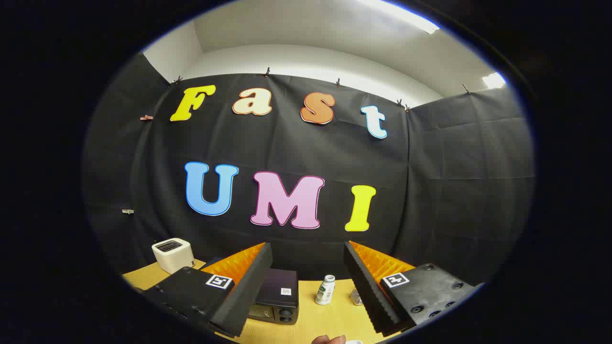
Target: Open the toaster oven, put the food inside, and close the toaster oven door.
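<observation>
A dark toaster oven sits on the wooden table, just beyond my left finger, which hides part of it; its door looks closed. My gripper hangs open above the table with nothing between its fingers. A small piece of food peeks in close below the fingers, mostly cut off.
A white pop-up toaster stands at the far left of the table. A small white bottle with a green label stands between the fingers, farther off. A small metallic thing is half hidden by the right finger. The black cloth wall closes the back.
</observation>
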The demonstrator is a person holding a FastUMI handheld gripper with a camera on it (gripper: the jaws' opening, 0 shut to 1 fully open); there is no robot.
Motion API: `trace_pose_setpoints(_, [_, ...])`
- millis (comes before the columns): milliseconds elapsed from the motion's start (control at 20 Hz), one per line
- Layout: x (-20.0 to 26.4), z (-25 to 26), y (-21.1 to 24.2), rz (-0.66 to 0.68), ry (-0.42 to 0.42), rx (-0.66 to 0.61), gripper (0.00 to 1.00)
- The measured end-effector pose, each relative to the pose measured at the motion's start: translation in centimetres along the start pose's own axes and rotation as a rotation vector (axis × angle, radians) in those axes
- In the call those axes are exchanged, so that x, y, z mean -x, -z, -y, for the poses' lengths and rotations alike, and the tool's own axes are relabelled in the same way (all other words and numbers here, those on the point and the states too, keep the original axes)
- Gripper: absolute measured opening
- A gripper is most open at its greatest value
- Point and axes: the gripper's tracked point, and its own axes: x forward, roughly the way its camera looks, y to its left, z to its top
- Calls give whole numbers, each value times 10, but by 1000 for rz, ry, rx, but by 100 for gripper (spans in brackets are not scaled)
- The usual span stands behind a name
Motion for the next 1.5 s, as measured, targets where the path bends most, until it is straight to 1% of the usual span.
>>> trace_pose_setpoints(600, [9, -1, -1, -6, 3, -11, 98])
trace_pose_setpoints(900, [12, -10, 1, -8, -5, -16, 98])
trace_pose_setpoints(1250, [6, -51, 14, -31, -44, -33, 97])
trace_pose_setpoints(1500, [-6, -93, 52, -112, -75, -75, 98])
